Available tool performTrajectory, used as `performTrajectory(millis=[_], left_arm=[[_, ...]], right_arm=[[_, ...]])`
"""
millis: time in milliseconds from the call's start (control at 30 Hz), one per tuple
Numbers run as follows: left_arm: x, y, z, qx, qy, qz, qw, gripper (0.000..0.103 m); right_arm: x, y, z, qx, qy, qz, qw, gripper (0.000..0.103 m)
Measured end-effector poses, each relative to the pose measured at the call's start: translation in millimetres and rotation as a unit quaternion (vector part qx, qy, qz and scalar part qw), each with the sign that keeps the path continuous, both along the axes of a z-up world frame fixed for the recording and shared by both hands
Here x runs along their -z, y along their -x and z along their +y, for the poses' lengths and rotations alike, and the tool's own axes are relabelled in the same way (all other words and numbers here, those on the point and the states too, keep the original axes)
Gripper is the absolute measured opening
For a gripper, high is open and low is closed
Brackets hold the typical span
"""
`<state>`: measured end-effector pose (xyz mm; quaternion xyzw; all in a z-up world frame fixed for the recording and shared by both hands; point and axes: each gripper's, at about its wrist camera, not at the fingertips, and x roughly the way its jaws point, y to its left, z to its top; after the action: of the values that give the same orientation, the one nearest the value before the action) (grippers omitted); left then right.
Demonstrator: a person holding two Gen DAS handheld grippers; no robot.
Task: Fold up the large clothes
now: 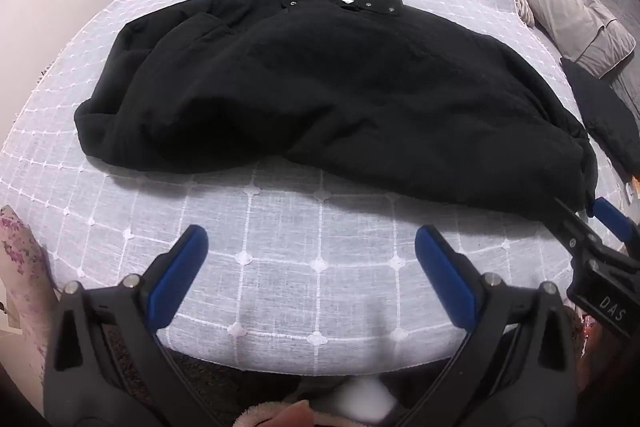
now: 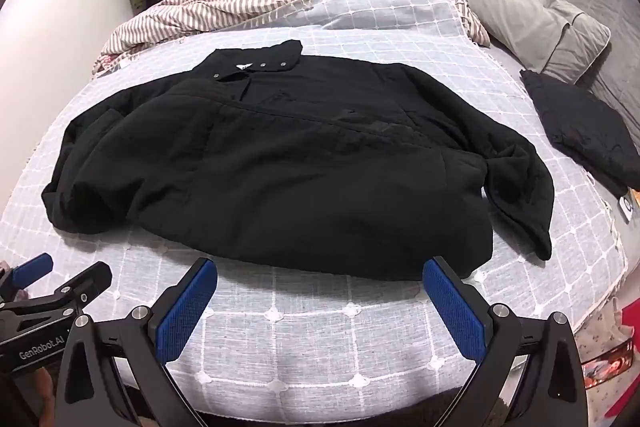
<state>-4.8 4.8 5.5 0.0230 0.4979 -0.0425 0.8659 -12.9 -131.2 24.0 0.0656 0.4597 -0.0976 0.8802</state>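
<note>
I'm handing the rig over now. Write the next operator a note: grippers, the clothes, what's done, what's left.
Left gripper: open, empty, over the bedspread short of the jacket.
Right gripper: open, empty, at the jacket's near hem.
Jacket: spread on the bed, collar far, sleeves partly tucked in.
Second dark garment: lies to the right, near the pillow.
Done: jacket laid out.
Left: fold it.
</note>
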Motion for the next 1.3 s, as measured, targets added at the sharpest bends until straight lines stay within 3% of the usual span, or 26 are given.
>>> performTrajectory(millis=[1300], left_arm=[[-0.3,-6.1,-5.0,0.006,0.002,0.001,1.0000,0.103]], right_arm=[[-2.3,3.3,-7.0,0.008,-0.012,-0.005,1.000,0.103]])
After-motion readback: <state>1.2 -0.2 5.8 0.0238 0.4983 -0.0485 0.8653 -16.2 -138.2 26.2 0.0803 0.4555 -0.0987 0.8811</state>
